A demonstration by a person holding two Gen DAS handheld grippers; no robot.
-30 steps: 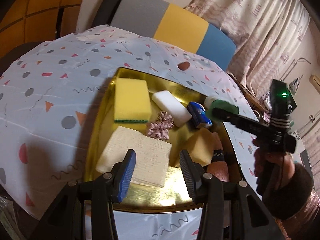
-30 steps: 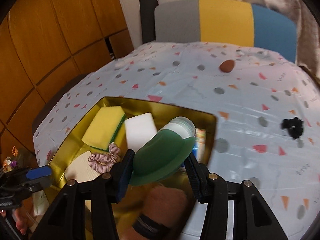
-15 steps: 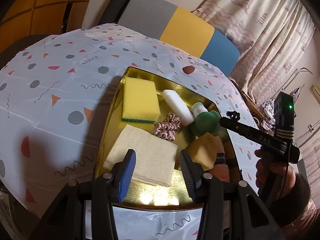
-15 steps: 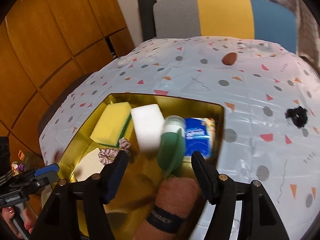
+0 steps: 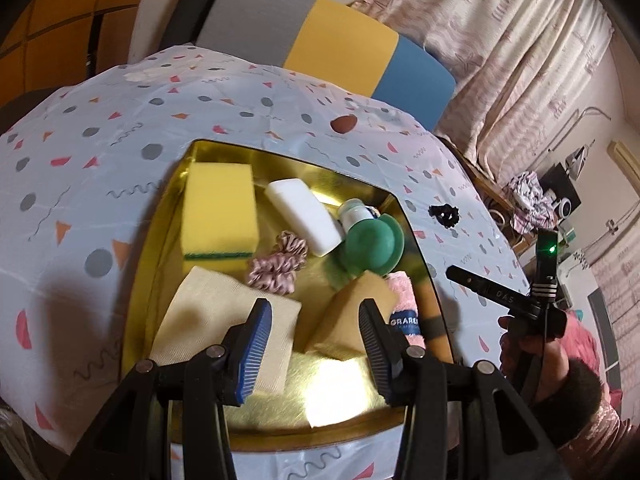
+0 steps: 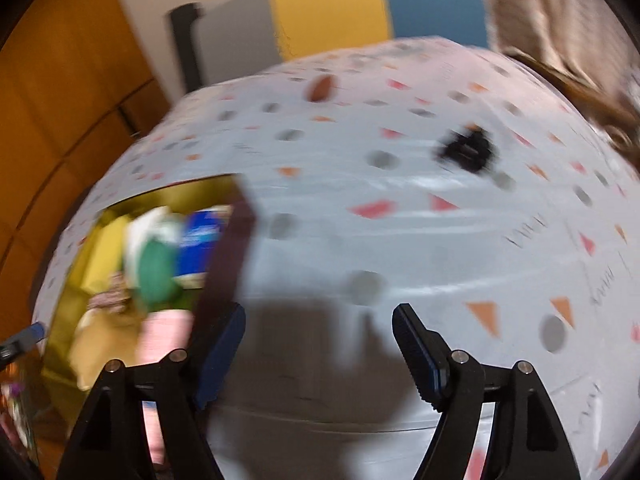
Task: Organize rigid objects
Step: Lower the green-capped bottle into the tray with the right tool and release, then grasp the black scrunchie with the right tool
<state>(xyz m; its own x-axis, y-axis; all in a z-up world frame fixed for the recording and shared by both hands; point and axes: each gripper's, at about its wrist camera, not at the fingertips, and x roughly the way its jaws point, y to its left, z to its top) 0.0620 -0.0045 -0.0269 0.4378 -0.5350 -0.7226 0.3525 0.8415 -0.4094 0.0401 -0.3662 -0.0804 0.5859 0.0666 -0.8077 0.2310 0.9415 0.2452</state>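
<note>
Left of the right gripper (image 6: 318, 354), fingers apart and empty, motion blur smears the gold tray (image 6: 64, 312); green bottle (image 5: 370, 242) lies inside, beyond the left gripper's (image 5: 316, 350) parted fingers. Patterned tablecloth (image 5: 80, 148); curtains (image 5: 520, 40) behind.

green bottle (image 5: 370, 246), tipped in gold tray (image 5: 416, 248)

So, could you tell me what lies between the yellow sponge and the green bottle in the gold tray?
In the left wrist view, a white rectangular block lies between the yellow sponge and the green bottle.
</note>
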